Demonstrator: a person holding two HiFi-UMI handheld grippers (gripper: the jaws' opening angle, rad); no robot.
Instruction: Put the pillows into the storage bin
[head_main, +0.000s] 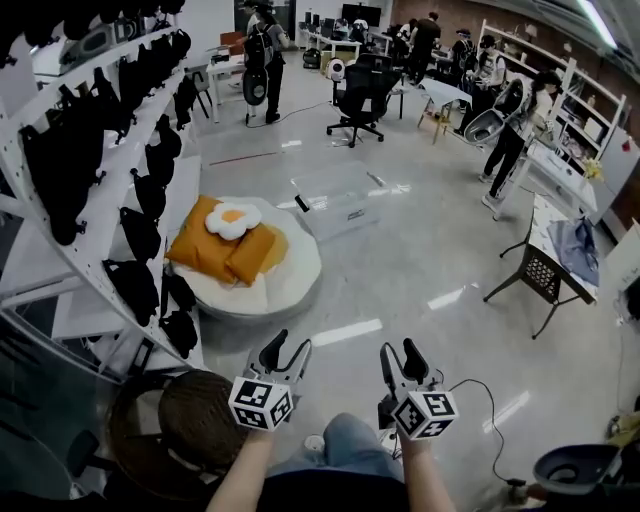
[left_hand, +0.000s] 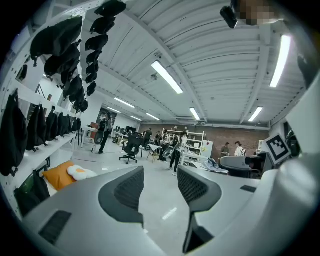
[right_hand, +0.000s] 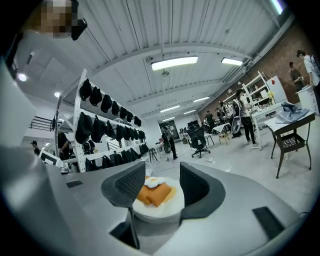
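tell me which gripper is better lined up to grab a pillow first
Probably the right gripper: its open, empty jaws frame the orange pillows straight ahead. The left gripper, also open and empty, points past them; they sit far left in its view. Both grippers are far off.

Floor (head_main: 400, 270): smooth grey, glossy, throws back the ceiling strips as white bars.
Orange pillows (head_main: 225, 252): matt cloth, soft, creased.
Fried-egg pillow (head_main: 233, 221): plush, fuzzy white, yellow centre.
Round cushion (head_main: 290, 285) beneath them: cream cloth, matt, padded rim.
Storage bin (head_main: 340, 200): clear hard plastic, glossy; floor shows through its walls.
Left gripper (head_main: 290, 345) and right gripper (head_main: 400, 350): matt light-grey moulded plastic; pads (left_hand: 131, 189) black, finely textured.
Marker cubes (head_main: 261, 403): flat matt print.
Side chair (head_main: 543, 272): dark frame, looks metal, perforated seat.
Rack (head_main: 40, 262): white, painted look; bags (head_main: 140, 232) matt black cloth.
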